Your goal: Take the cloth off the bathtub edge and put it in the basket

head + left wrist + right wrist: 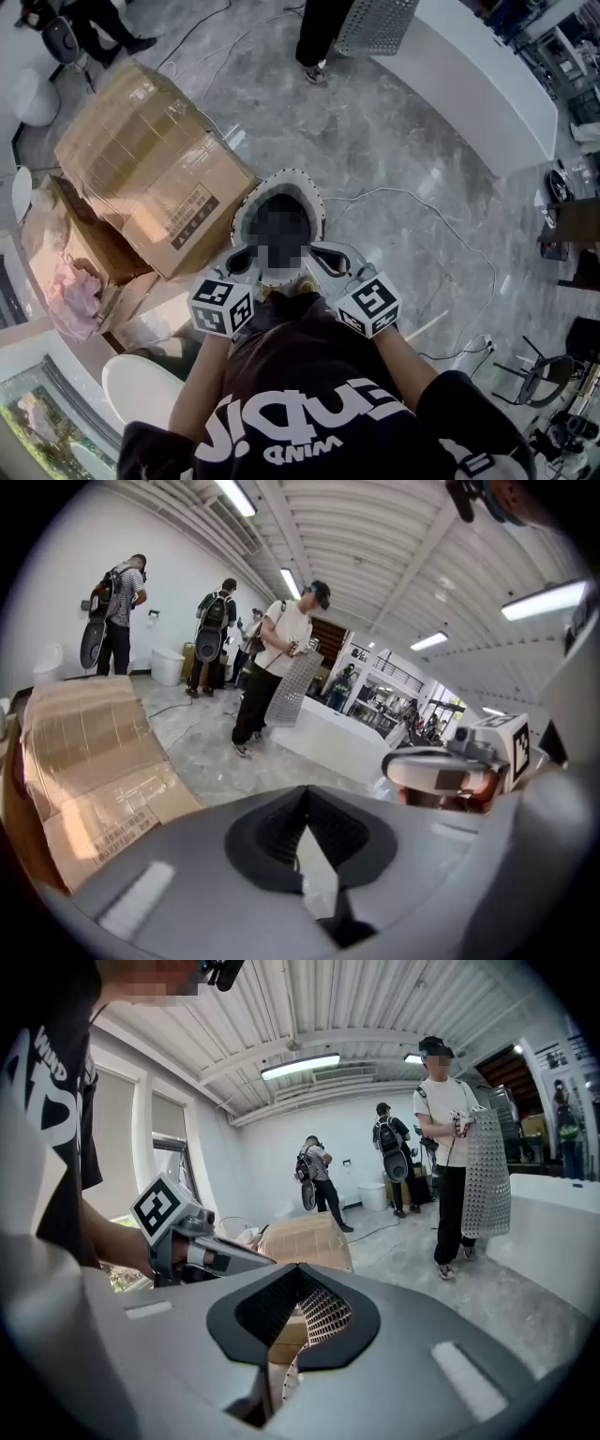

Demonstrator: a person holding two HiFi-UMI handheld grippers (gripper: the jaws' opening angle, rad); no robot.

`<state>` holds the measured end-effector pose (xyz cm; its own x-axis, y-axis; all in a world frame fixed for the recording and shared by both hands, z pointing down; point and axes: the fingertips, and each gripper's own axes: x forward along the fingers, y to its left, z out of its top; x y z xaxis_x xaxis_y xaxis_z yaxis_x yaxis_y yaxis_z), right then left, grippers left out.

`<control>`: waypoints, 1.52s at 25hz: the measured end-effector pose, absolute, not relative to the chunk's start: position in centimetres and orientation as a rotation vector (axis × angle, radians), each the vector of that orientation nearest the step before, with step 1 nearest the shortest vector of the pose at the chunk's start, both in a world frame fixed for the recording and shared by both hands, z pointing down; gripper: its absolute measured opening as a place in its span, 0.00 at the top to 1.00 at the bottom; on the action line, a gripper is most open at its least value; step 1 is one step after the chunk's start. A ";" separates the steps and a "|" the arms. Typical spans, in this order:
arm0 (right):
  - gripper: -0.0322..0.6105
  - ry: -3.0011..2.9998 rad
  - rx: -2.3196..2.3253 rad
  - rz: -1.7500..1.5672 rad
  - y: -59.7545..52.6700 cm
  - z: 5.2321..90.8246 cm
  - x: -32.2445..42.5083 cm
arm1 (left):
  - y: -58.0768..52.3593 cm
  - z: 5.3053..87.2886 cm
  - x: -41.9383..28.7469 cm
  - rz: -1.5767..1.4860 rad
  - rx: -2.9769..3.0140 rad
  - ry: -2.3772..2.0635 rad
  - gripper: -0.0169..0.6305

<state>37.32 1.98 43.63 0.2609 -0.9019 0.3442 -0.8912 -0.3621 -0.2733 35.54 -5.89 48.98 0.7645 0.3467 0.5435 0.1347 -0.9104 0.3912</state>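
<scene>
1. Progress: I'd say nothing is under way on the task right now. The left tool [304, 799] is pinched fully shut with nothing in it. The right tool [298, 1274] looks the same, tips together and empty. Both are held up side by side in front of the person's chest.
2. The cloth: I can't spot it for sure. The only fabric-looking thing is a pink bundle [80, 292] at 9 o'clock in the head view, down beside the cardboard box [150, 164]. No idea if that's it. Nothing is draped on the long white curved unit [469, 84] at 2 o'clock, which might be the tub.
3. The basket: can't pick one out either. A person standing at 12 o'clock holds a grey perforated panel [375, 23]. So I can't tell whether the job is finished or not begun.
4. Writing: the black T-shirt [309, 412] has white print, and "WIND" is readable. The bigger lettering is partly cut off. The box at 10 o'clock has a black printed block, too small to read. The marker cubes [222, 307] show square patterns, no text.
</scene>
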 end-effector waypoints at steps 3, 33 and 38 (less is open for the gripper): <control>0.94 1.758 -2.500 -0.651 2.6 42.1 37.4 | -5.5 45.6 36.0 0.813 2.688 0.410 0.98; 0.94 1.873 -2.484 -0.196 3.1 32.2 37.2 | -7.9 33.6 33.6 0.250 2.932 0.531 0.98; 0.94 1.878 -2.461 -0.206 2.9 32.3 37.0 | -8.3 34.2 33.4 0.275 2.920 0.501 0.98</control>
<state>37.02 2.87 32.33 0.2586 -0.9625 0.0816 -0.9574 -0.2666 -0.1111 33.42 -8.34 34.18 0.9267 0.3437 0.1521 0.3130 -0.9298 0.1937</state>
